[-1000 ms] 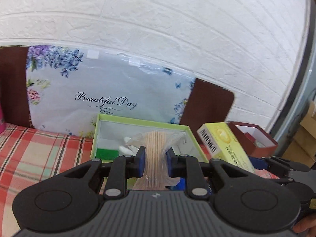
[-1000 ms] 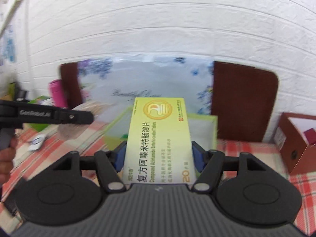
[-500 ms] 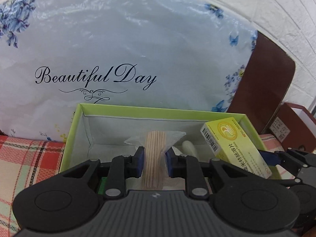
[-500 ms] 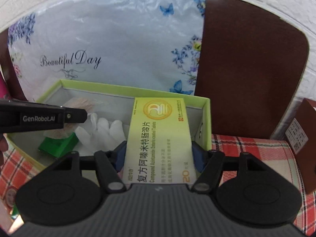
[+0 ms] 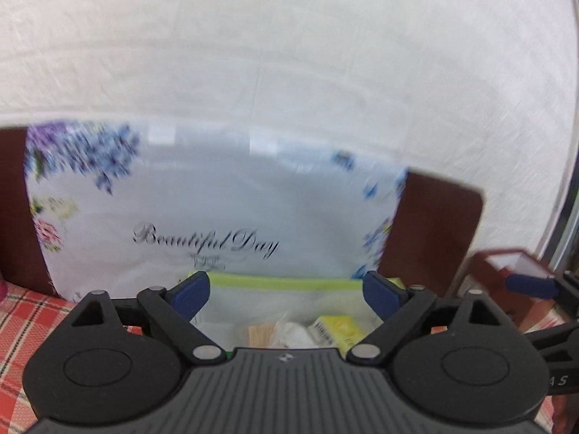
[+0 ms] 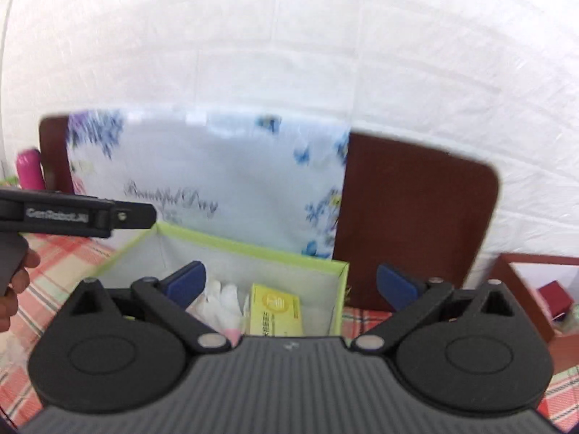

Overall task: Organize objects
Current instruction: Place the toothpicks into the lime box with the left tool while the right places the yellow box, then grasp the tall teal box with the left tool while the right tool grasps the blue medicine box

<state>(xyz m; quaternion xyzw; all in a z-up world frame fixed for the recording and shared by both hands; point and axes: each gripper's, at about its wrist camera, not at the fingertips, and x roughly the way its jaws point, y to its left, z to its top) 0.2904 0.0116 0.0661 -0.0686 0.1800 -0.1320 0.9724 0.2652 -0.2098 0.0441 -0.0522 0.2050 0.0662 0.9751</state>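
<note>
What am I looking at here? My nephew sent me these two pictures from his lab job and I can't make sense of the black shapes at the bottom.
There is no robot: a person holds a two-fingered tool in each hand, each with a camera looking along its fingers. One picture comes from the left hand-held gripper, the other from the right hand-held gripper. The black shapes are the tools themselves; the blue pieces are finger pads. Both are open and hold nothing. Ahead, on a checked tablecloth, stands a green-rimmed box. Inside lie a yellow medicine box, a bag of wooden sticks and something white. A floral bag stands behind it.
</note>
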